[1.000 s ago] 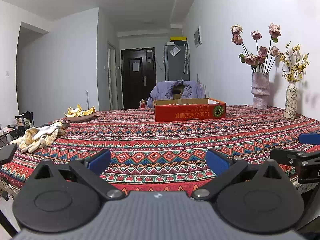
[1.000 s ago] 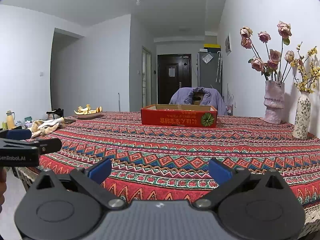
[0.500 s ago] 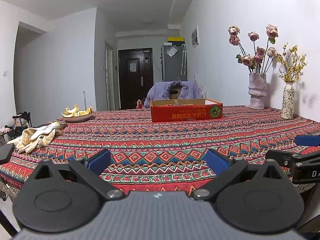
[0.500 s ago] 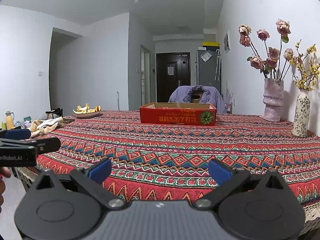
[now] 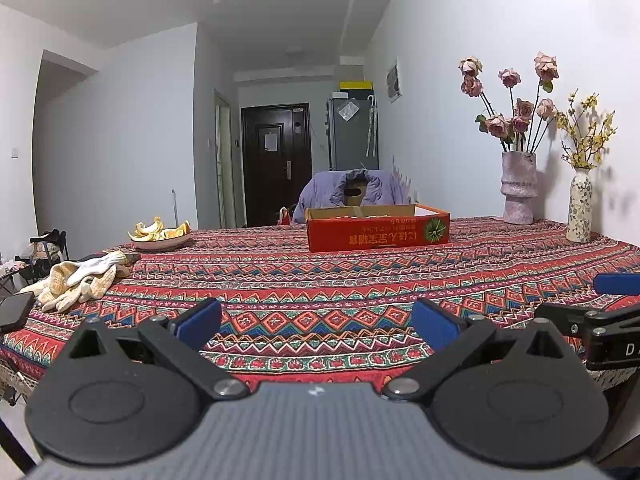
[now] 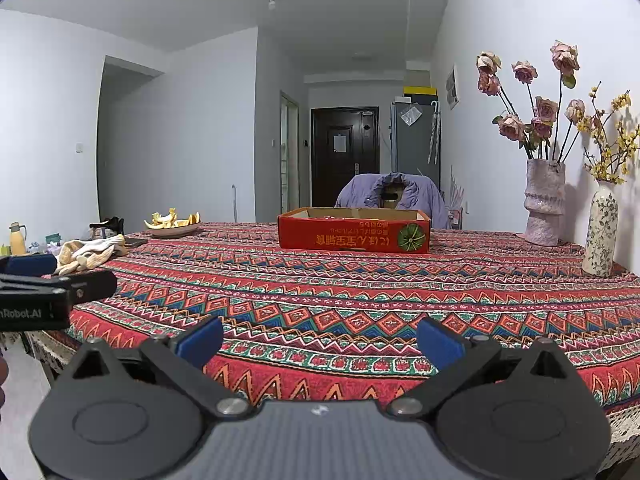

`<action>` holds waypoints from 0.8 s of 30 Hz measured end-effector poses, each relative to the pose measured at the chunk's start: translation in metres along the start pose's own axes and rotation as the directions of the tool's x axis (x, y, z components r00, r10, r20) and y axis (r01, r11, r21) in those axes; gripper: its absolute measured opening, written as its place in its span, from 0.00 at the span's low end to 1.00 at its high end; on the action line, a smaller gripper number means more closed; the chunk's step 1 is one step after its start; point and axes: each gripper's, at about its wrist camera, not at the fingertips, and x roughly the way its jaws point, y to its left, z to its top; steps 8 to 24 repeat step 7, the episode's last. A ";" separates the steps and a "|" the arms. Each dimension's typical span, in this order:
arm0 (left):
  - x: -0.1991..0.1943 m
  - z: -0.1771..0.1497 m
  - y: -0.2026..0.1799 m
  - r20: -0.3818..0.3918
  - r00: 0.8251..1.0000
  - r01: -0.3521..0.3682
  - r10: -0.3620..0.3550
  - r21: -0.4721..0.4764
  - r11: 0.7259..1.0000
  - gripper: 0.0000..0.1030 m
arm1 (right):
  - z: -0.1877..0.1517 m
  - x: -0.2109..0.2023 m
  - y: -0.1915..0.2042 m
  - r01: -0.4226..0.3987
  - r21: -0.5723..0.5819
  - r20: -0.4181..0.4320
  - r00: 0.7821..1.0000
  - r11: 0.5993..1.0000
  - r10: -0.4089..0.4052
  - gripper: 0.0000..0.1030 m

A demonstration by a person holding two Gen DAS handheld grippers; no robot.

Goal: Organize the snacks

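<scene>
**Red cardboard box waits at the far side of the table**

The red cardboard box (image 5: 378, 227) sits open-topped toward the far edge of the patterned tablecloth (image 5: 320, 288); its contents cannot be made out. A plate of peels (image 5: 160, 236) rests far left, near a pair of work gloves (image 5: 80, 280). Two vases of flowers (image 6: 544, 204) stand by the right wall. The left gripper (image 5: 316, 320) and right gripper (image 6: 320, 338) hover at the near edge, fingers spread and empty. A dark door (image 6: 344, 152) closes the hallway.
</scene>
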 end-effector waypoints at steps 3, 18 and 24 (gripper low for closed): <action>0.000 0.000 0.000 -0.003 1.000 0.002 -0.002 -0.002 1.000 1.00 | 0.000 0.000 -0.001 -0.004 0.005 0.002 1.000 1.000 0.004 1.00; 0.000 -0.001 0.001 -0.004 1.000 0.010 -0.010 -0.009 1.000 1.00 | 0.000 -0.001 -0.001 -0.003 0.005 0.003 1.000 1.000 0.003 1.00; 0.000 -0.001 0.001 -0.004 1.000 0.010 -0.010 -0.009 1.000 1.00 | 0.000 -0.001 -0.001 -0.003 0.005 0.003 1.000 1.000 0.003 1.00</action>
